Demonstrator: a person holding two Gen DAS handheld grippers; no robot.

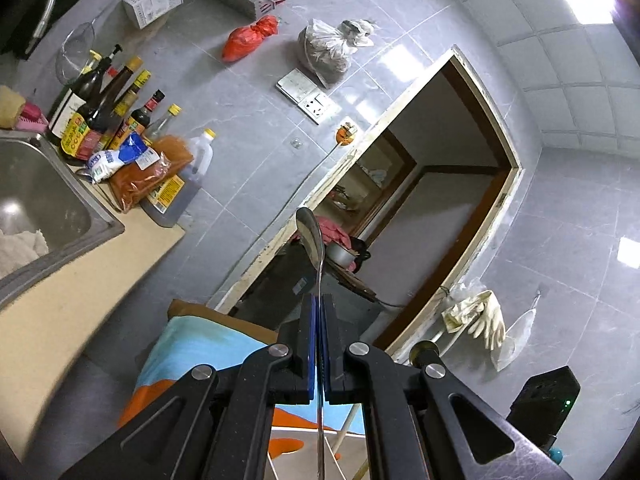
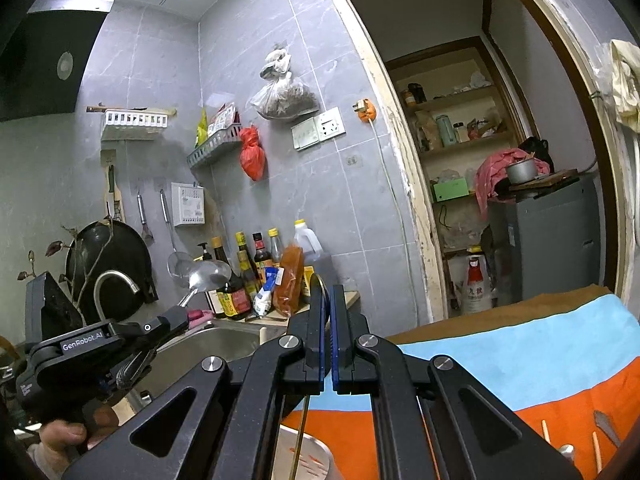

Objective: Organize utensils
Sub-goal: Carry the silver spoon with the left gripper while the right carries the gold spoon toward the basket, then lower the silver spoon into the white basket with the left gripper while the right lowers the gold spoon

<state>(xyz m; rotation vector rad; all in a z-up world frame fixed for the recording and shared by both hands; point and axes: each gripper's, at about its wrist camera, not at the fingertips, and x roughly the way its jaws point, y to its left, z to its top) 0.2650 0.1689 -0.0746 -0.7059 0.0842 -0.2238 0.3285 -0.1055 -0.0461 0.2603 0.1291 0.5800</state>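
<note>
My left gripper (image 1: 319, 300) is shut on a steel spoon (image 1: 309, 232). The handle runs back between the blue pads and the bowl points ahead toward the doorway. The right wrist view shows that same left gripper (image 2: 178, 316) at the left, over the sink, with the spoon (image 2: 208, 274) sticking up from it. My right gripper (image 2: 328, 292) is shut on a thin brass-coloured utensil (image 2: 318, 282), seen edge-on, whose stem hangs down below the pads. Under it stands a steel cup (image 2: 308, 456) on a blue and orange cloth (image 2: 520, 360).
A steel sink (image 1: 40, 200) and a cluster of sauce bottles (image 1: 112, 112) sit on the counter at the left. Chopsticks (image 2: 545, 434) and a knife (image 2: 606, 424) lie on the cloth at the right. A doorway with a grey cabinet (image 2: 552, 240) is ahead.
</note>
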